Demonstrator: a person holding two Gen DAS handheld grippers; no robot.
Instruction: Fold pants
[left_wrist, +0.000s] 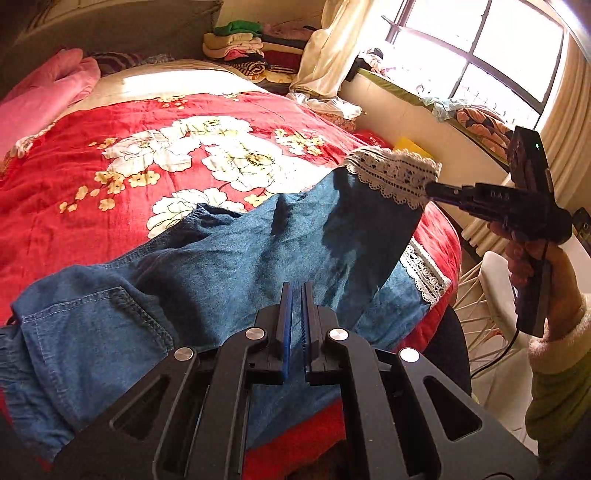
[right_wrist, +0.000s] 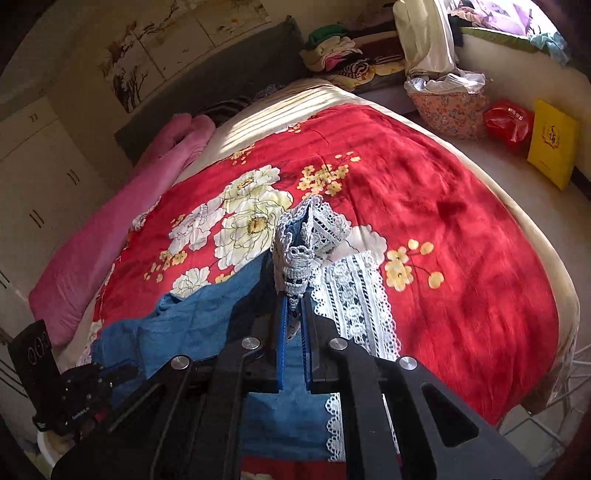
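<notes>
Blue denim pants (left_wrist: 207, 258) with white lace cuffs lie across the near side of a red floral bedspread (left_wrist: 129, 155). My right gripper (left_wrist: 430, 190) is shut on one lace cuff (left_wrist: 391, 173) and holds that leg lifted above the bed. The other leg's lace cuff (left_wrist: 424, 273) lies flat below it. In the right wrist view the lace cuff (right_wrist: 299, 266) sits pinched in my right gripper (right_wrist: 294, 299), over the flat cuff (right_wrist: 354, 295). My left gripper (left_wrist: 296, 286) hovers over the pants, its blue pads nearly together with nothing between them.
A pink blanket (left_wrist: 44, 96) lies at the bed's far left. Stacked folded clothes (left_wrist: 255, 48) sit beyond the bed's head. A window (left_wrist: 476, 48) and ledge are on the right. A floral basket (right_wrist: 450, 110), red bag (right_wrist: 511, 123) and yellow bag (right_wrist: 552, 144) stand beside the bed.
</notes>
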